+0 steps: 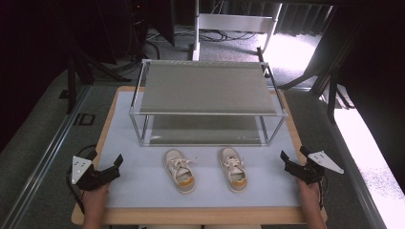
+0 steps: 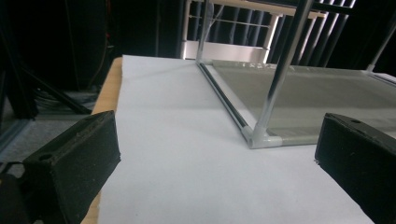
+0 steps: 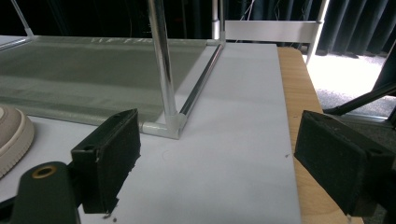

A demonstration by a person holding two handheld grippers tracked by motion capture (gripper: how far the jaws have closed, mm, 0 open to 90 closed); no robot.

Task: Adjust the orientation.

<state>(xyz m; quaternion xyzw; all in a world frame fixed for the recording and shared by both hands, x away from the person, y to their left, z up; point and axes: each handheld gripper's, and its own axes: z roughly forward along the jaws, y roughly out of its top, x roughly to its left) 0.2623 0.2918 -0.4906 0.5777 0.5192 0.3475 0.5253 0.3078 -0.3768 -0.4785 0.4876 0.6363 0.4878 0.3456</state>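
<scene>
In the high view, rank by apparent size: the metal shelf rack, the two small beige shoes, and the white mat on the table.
1. White mat, largest.
2. Two-tier metal shelf rack, though it stands on the mat.
3. Left beige shoe and right beige shoe: alike, unranked.

The high view looks forward and down from the person's side, taking in the whole table (image 1: 90, 210) and the metal rack (image 1: 205, 102). The left gripper view sits low near the table's left edge, facing the rack's front-left corner post (image 2: 280, 74). The right gripper view, equally low, faces the front-right post (image 3: 163, 60); its left edge catches what is probably a shoe (image 3: 13, 135).
</scene>
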